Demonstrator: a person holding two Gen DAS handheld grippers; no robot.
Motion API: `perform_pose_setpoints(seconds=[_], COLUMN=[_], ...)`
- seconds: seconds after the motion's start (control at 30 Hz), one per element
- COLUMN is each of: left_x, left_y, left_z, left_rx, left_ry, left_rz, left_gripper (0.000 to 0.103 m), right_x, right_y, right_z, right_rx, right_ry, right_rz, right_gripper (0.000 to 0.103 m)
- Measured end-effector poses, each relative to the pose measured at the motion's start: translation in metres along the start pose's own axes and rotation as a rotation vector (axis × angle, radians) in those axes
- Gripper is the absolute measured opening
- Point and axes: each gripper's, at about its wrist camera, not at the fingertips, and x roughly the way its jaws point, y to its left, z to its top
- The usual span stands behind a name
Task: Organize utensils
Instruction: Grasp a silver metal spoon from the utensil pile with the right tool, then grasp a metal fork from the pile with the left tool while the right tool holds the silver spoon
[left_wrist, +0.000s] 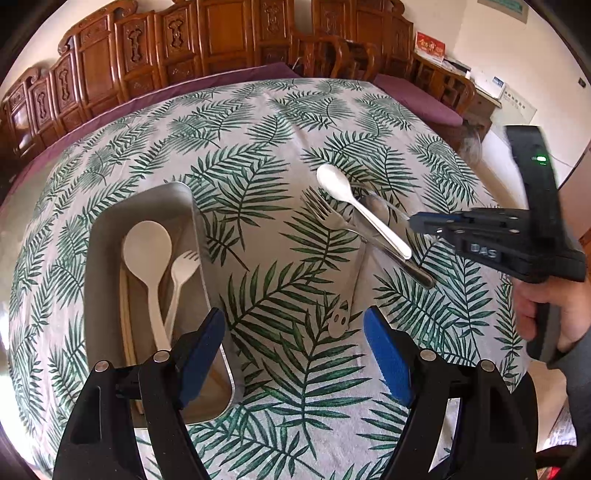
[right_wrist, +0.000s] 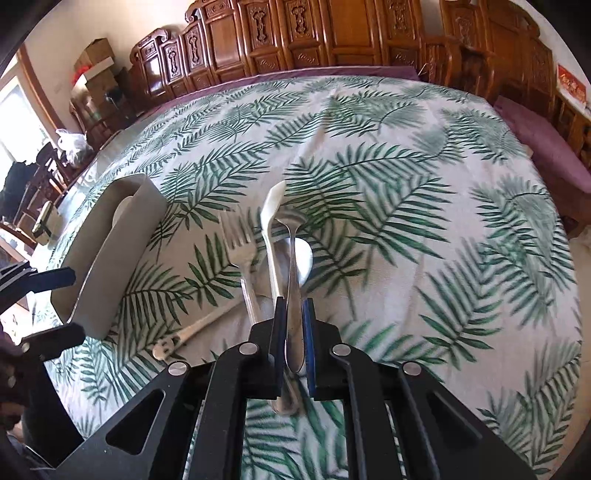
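A grey metal tray (left_wrist: 110, 236) on the left holds a cream plastic spoon (left_wrist: 147, 247), a cream plastic fork (left_wrist: 183, 269) and chopsticks. It also shows in the right wrist view (right_wrist: 122, 229). My left gripper (left_wrist: 295, 354) is open and empty, its left finger over the tray's near corner. A metal fork (left_wrist: 325, 214), a white spoon (left_wrist: 354, 203) and a white panda-handled spoon (left_wrist: 340, 321) lie on the leaf-print cloth. My right gripper (right_wrist: 293, 325) is shut on a metal spoon (right_wrist: 293, 273) by its handle, next to the white spoon (right_wrist: 271, 229) and metal fork (right_wrist: 240, 243).
The table is covered by a leaf-print cloth (left_wrist: 258, 122) over a purple one. Carved wooden chairs (left_wrist: 147, 44) stand along the far edge. A purple cushion (left_wrist: 417, 99) lies at the right. The right hand and gripper body (left_wrist: 517, 243) are at the right edge.
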Motion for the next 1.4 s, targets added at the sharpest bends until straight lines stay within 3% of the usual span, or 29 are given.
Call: perform_pose_setpoints(seconds=[0.17,0.5,0.93,0.97,1.03,1.3,1.4], left_x=[0.016,0.055,0.077,0.079,0.083,0.098,0.105], left_y=[-0.007,-0.018,-0.016,-0.017,-0.018,-0.037,-0.044], left_z=[0.003,0.024,0.046,0.048,0.051,0.062,0.065], left_rx=[-0.001,-0.025,-0.072,-0.079,-0.091,-0.139,-0.142], left_ry=[0.022,0.046,0.054,0.055,0.059,0.066,0.074], left_rz=[0.002,0.016,0.027,0.023,0.017,-0.001,0.013], left_gripper=[0.074,0.074,0.074,0.074,0.074,0.074,0.064], right_x=[-0.011,0.004,0.029,0.03,0.031,0.015,0.014], right_y=[-0.01,-0.024,-0.022,-0.022,-0.022,-0.037,-0.037], right_z=[-0.016,-0.038,0.002,0.004,0.004,-0.018,-0.021], right_rx=[-0.036,-0.069,-0.097,-0.098,-0.113,-0.063,-0.059], right_ry=[0.002,0.058,0.04,0.041,0.043,0.025,0.013], right_rz=[-0.072,-0.106,-0.096,-0.097,-0.105,-0.071,-0.073], right_gripper=[0.01,0.011,0.017,0.016,0.004,0.004,0.004])
